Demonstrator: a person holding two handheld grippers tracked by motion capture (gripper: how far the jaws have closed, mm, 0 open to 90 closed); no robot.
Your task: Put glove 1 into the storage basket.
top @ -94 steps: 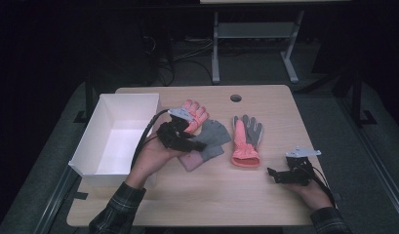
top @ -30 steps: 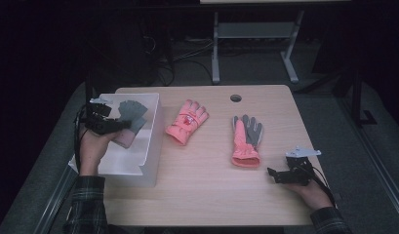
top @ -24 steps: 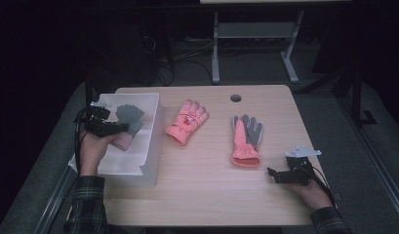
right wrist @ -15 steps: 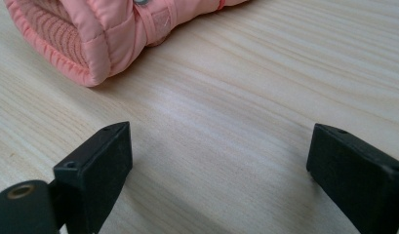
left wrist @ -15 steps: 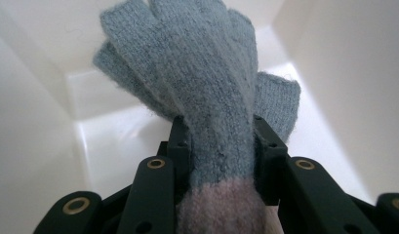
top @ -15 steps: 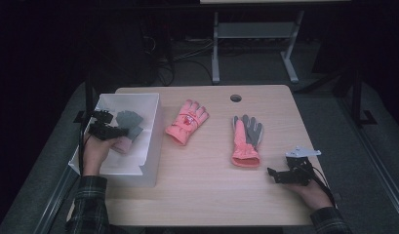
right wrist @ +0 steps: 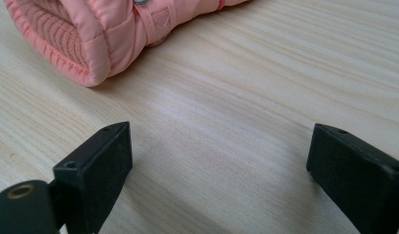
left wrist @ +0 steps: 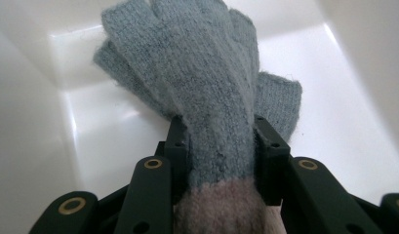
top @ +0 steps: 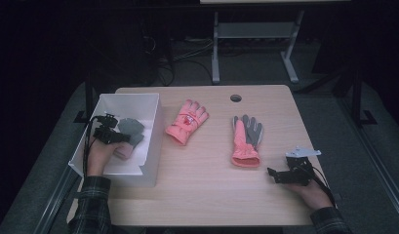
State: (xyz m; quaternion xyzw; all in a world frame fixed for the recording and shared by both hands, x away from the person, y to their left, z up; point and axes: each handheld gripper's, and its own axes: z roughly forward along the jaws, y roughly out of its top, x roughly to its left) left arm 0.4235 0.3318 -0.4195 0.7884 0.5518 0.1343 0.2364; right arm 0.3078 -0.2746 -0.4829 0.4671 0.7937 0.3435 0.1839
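Up close, the left gripper (left wrist: 221, 146) is clamping a fuzzy grey knitted glove (left wrist: 207, 83) near its beige cuff, its jaws having just eased slightly, inside the smooth white bin (top: 150, 122). The right gripper (right wrist: 219, 170) is resting wide open on grained wood beside a padded pink glove's (right wrist: 104, 34) ribbed cuff.

No legible text, labels, brands or numbers anywhere. The pink glove (top: 186, 121) at the desk's twelve o'clock carries a small patch on its back, too small and blurred to read.

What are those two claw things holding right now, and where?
The left gripper pinches the grey knit glove near its cuff, inside the white box. The right gripper holds nothing.
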